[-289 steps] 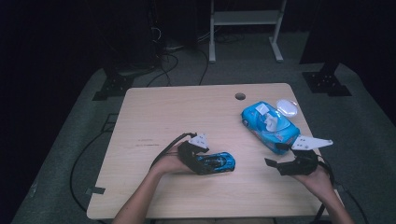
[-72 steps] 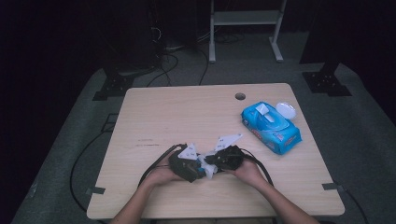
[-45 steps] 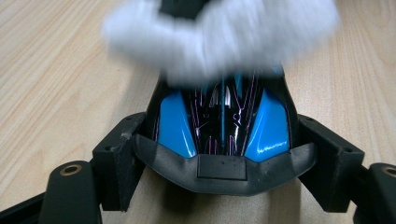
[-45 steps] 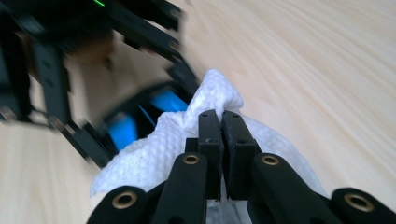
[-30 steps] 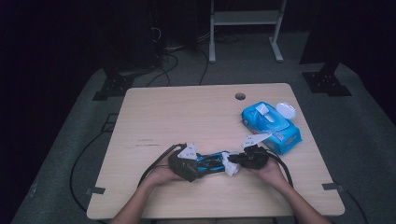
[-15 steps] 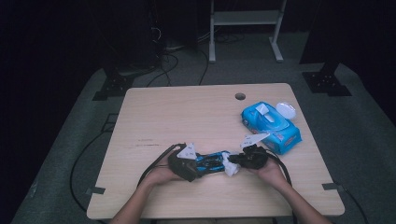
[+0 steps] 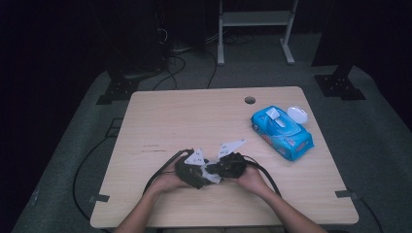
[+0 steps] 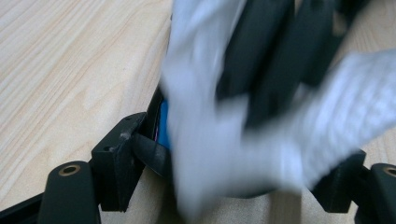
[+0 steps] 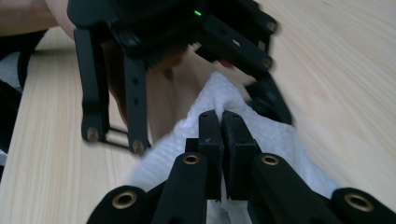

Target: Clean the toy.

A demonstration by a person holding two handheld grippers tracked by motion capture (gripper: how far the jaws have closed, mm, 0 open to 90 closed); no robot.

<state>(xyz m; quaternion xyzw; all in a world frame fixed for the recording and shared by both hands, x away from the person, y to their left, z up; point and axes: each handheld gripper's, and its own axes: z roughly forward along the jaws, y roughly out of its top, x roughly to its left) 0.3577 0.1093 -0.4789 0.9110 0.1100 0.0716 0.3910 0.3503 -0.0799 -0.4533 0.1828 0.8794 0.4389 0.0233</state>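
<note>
The right tool [image 9: 222, 122] is pinching a white wipe [image 9: 275, 135] against the blue toy car [image 8: 163, 128], which the left tool [image 7: 193, 171] probably grips above the counter [image 7: 194, 116].

A light wooden table [image 7: 170, 121] stands on grey carpet [image 7: 374, 121] in a dark room.

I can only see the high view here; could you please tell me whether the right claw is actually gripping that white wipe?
Observer: Yes. The right gripper view shows the right claw shut on the white wipe, with a fold pinched between its jaws.
Operator: Thank you. And could you tell me what the left claw has between its jaws?
Observer: In the left gripper view, the left claw clamps a blue item, and the wipe is draped across it, blurred.
</note>
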